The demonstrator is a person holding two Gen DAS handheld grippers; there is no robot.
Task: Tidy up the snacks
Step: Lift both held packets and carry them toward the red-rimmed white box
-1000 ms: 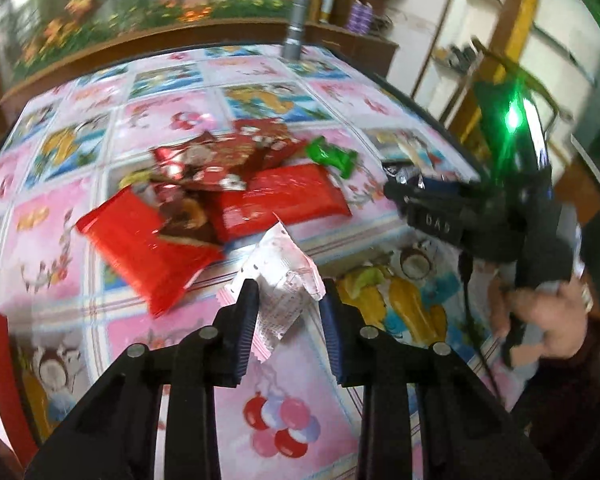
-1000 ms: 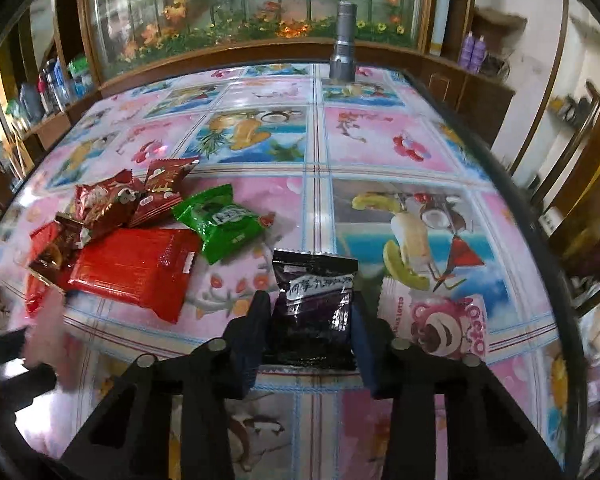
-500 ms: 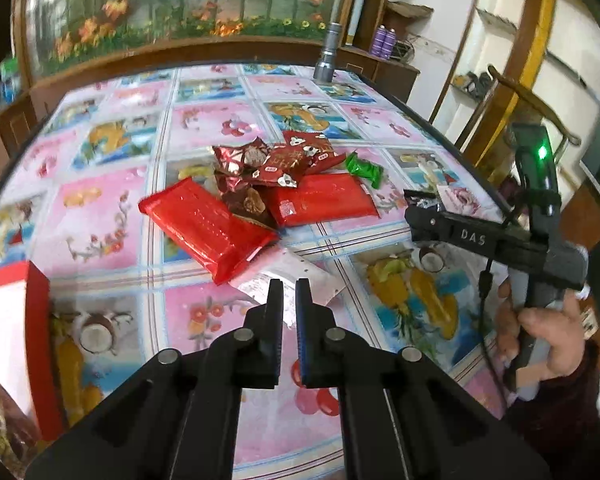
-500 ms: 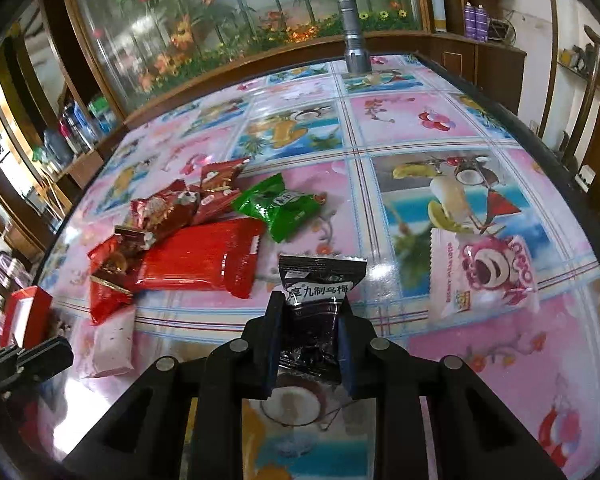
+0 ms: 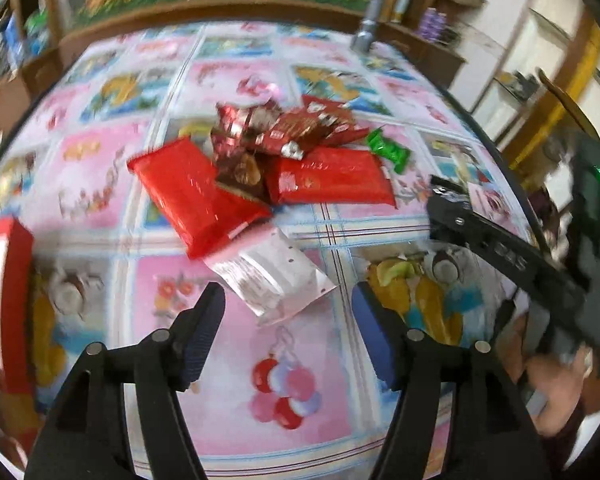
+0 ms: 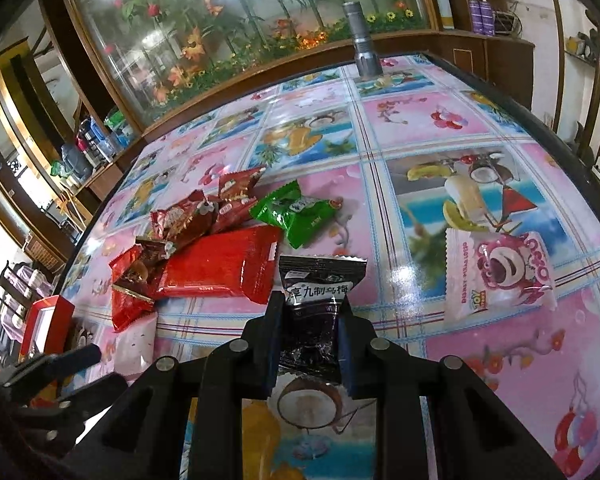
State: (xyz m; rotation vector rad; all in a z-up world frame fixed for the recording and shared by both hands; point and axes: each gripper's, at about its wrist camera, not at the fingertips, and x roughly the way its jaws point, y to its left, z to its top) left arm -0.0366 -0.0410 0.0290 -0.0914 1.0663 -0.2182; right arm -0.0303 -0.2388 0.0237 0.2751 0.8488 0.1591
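A pile of snacks lies mid-table: two big red packs (image 5: 192,196) (image 6: 220,266), small dark red packets (image 5: 284,128) and a green packet (image 6: 296,212). A white and pink packet (image 5: 272,276) lies flat just ahead of my left gripper (image 5: 288,320), which is open and empty above the table. My right gripper (image 6: 308,336) is shut on a black plum packet (image 6: 316,312) and holds it above the table; it shows at the right of the left wrist view (image 5: 500,248). A pink bear packet (image 6: 500,272) lies to the right.
A red box (image 5: 4,272) stands at the table's left edge, also in the right wrist view (image 6: 44,328). A grey metal flashlight (image 6: 360,48) stands upright at the far edge. The flowered tablecloth (image 6: 440,120) covers the table; cabinets surround it.
My left gripper has opened and let go of the white and pink packet, which now lies on the table. My right gripper has closed on the black packet and lifted it.
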